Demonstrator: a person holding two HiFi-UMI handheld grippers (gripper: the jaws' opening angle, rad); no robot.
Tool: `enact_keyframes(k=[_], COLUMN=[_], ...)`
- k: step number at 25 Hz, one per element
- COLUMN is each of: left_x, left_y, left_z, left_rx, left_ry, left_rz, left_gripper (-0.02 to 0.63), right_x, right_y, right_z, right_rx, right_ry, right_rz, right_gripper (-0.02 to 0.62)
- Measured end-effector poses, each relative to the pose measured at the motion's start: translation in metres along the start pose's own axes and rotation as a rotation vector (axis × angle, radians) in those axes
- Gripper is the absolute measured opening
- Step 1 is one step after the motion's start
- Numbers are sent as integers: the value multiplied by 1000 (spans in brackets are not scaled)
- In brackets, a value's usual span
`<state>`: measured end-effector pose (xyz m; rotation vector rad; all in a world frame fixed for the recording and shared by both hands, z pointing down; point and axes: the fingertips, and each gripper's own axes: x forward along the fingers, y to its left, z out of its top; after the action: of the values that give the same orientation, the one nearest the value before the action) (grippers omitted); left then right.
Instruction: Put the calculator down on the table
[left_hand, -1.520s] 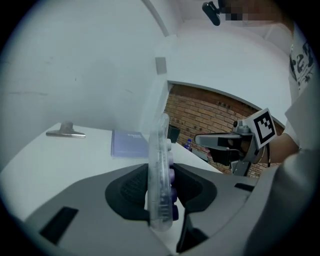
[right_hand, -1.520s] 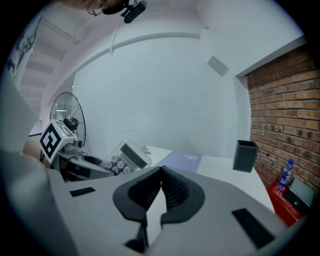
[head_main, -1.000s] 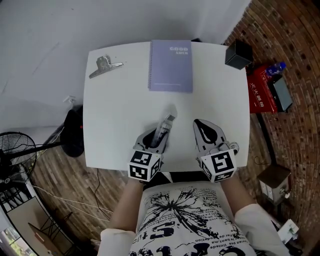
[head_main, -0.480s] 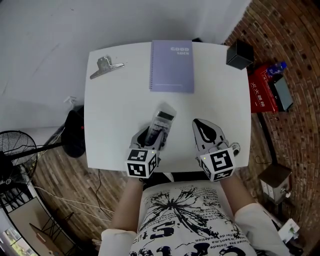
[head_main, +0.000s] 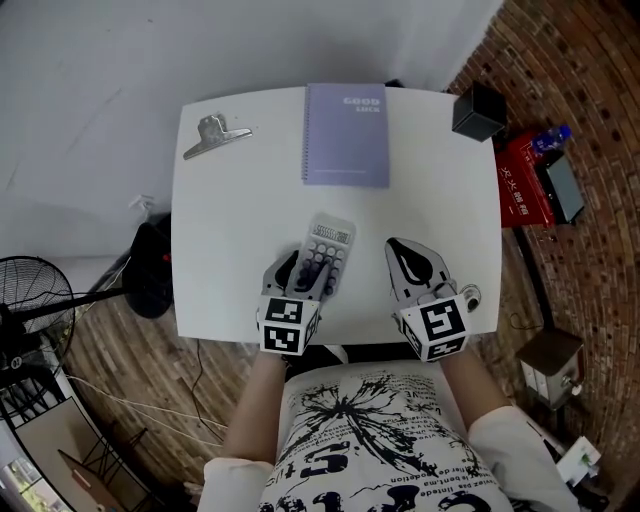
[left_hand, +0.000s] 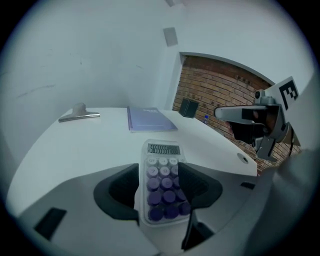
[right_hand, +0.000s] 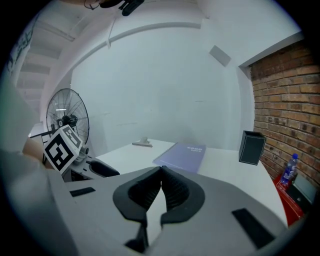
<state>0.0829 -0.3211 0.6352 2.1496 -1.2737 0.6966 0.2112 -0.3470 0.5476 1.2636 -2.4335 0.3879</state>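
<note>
A white calculator (head_main: 322, 258) with purple keys lies flat and face up on the white table (head_main: 230, 220), near its front edge. My left gripper (head_main: 305, 272) straddles its near end, and the jaws are opening. In the left gripper view the calculator (left_hand: 162, 185) lies between the two dark pads, which stand beside its long edges without clamping it. My right gripper (head_main: 403, 250) rests to the right of the calculator, shut and empty; in the right gripper view the right gripper (right_hand: 161, 172) has its pads meeting.
A purple spiral notebook (head_main: 345, 133) lies at the back middle of the table and a metal clip (head_main: 212, 135) at the back left. A black box (head_main: 476, 112) sits at the back right corner. A red box (head_main: 525, 180) and a fan (head_main: 30, 300) are on the floor.
The calculator, held on edge a second ago, has tipped over and now lies flat, face up. The left gripper's jaws have spread wider around it. The right gripper has kept still.
</note>
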Motion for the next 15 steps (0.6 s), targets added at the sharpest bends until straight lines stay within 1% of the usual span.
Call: enact_keyframes(k=[4,5,8,10,12,15], left_x=[-22,-30,-59,-81,-102,-131], left_y=[-12,-16,-26,-29,-31,-36], left_z=[33,45,84,109,129,150], left_rx=[12,26,106,137,149,163], left_ry=[-103,-134,-232,-307,-373,-439], left_rz=[-59,-73,-85,-83,-78,-81], left_gripper=[242,244,235,208,174,122], right_x=[-8,-10,-19,-26,-33,-49], right_y=[2,4,9,11,13,18], right_z=[11,15,33,47,61,79], right_rx=[2,9,16,-2,-25,-60], right_ry=[-22,-31,-70,-100,-129,-174], right_rz=[-5,3,20,9,-1,-15], right_gripper=[15,14,15,15,14,15])
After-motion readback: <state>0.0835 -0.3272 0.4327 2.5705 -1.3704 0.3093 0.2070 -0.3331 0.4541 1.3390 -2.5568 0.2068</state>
